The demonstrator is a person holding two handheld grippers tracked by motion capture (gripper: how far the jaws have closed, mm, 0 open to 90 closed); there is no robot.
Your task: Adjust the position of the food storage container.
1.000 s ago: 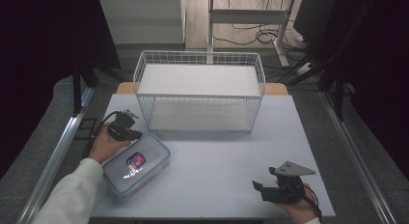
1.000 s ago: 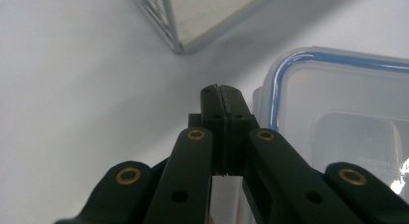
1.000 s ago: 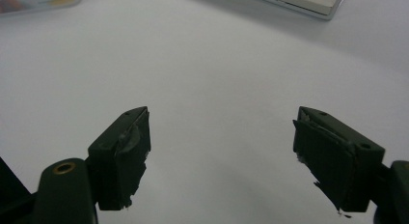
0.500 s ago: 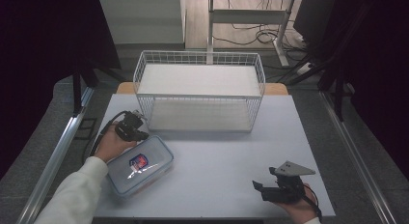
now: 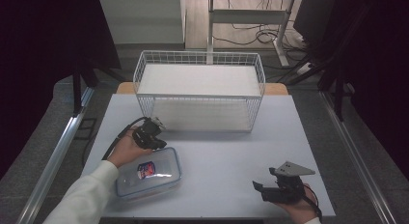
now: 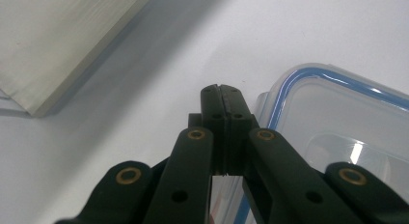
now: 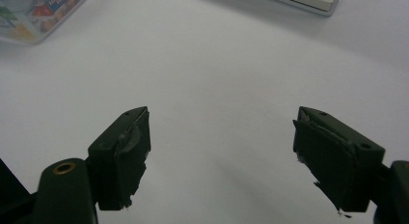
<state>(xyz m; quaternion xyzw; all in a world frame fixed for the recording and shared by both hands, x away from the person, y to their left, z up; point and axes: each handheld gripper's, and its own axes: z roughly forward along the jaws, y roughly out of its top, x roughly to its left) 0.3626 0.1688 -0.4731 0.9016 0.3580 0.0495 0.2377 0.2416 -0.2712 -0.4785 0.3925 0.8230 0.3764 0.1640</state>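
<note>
From the high view, the clear lidded plastic box with a blue seal lay on the near left of the white surface, in front of the white wire basket. The left tongs hung just at its far edge; the right tongs sat well apart, near right.

In the left gripper view, the left tongs were pressed together, empty, beside the box.

In the right gripper view, the right tongs stood wide apart over bare surface.
</note>
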